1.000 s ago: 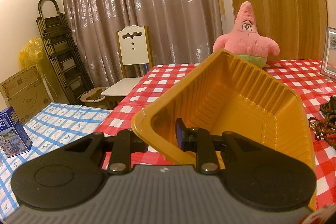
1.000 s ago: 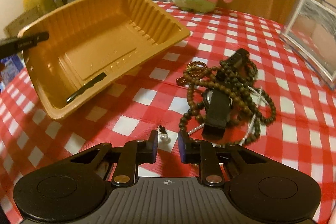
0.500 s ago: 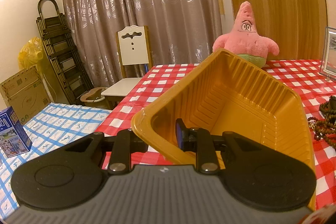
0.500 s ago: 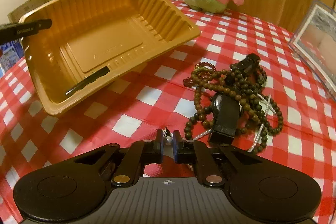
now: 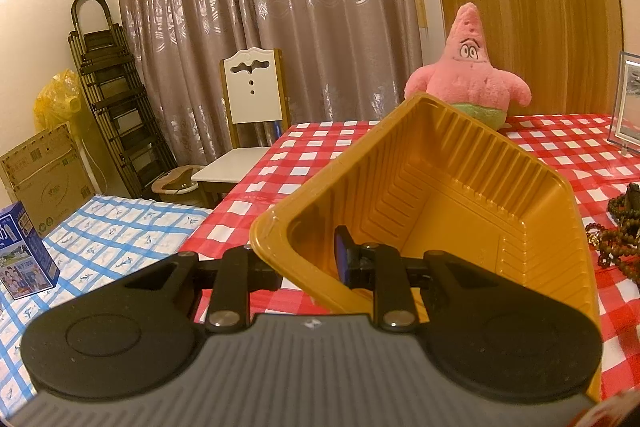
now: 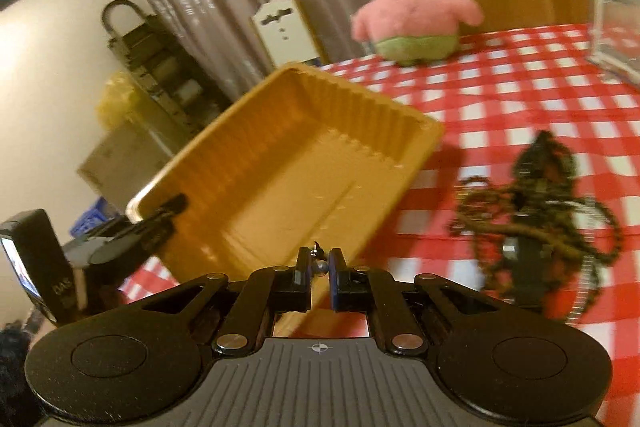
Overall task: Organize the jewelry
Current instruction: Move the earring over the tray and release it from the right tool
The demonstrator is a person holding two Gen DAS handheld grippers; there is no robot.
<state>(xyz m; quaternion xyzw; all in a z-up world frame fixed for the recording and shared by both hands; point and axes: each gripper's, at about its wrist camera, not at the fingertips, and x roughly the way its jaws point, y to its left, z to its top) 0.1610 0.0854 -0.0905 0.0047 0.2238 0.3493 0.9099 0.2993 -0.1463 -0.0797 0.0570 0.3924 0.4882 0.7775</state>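
Note:
My left gripper point(image 5: 308, 259) is shut on the near wall of the yellow-orange ribbed plastic tray point(image 5: 460, 203), holding it tilted on the red checked tablecloth; one finger is inside the tray, the other outside. In the right wrist view the same tray point(image 6: 288, 163) lies ahead and left, with the left gripper point(image 6: 160, 215) at its corner. My right gripper point(image 6: 320, 265) is shut on a small pearl earring point(image 6: 320, 265), lifted just in front of the tray's near edge. A tangle of brown bead necklaces and a black watch point(image 6: 532, 203) lies to the right.
A pink star plush toy point(image 5: 468, 75) stands at the table's far edge, and a picture frame point(image 5: 628, 103) at the right. A white chair point(image 5: 248, 131), a folded ladder point(image 5: 108, 95), cardboard boxes and a blue checked surface point(image 5: 100, 235) lie to the left, off the table.
The right gripper closed on the pearl earring, lifted it off the tablecloth and rolled, swinging toward the tray. The left gripper and the tray have not moved.

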